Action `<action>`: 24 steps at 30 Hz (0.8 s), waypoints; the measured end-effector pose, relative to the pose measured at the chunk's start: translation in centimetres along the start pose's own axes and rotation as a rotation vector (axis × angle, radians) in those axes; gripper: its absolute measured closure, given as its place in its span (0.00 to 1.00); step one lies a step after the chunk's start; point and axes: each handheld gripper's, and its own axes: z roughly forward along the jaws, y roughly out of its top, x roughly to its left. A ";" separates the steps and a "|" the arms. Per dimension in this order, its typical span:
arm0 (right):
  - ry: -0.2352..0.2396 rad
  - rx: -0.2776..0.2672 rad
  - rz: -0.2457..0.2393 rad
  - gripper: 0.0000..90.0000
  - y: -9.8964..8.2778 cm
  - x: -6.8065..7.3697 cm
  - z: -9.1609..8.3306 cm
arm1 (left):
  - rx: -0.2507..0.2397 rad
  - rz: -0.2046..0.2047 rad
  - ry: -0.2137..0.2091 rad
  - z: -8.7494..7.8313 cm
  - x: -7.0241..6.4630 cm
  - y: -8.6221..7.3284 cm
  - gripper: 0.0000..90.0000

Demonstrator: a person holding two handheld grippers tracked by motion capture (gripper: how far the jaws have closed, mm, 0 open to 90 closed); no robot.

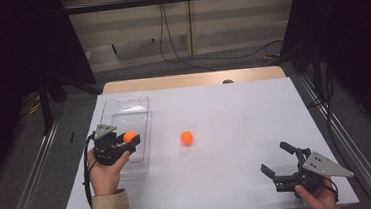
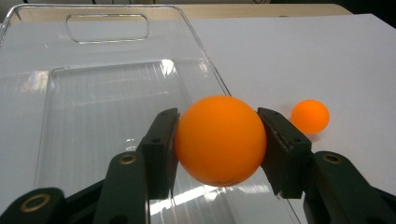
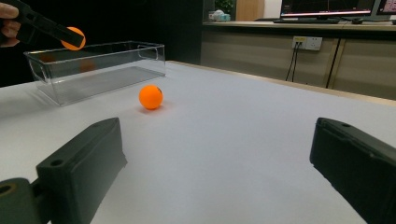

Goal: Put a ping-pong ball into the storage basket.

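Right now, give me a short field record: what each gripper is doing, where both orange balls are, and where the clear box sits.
left gripper: shut on one round orange ball, held above the clear plastic box
clear plastic box: rectangular, on the table's left side, nothing visible inside
second orange ball: loose on the white table, right of the box, apart from it
right gripper: jaws open, holding nothing, near the table's front right
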 end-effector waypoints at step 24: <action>0.001 0.000 0.000 0.03 0.0 0.0 0.0 | 0.012 -0.005 0.030 0.4 0.7 -0.5 0.56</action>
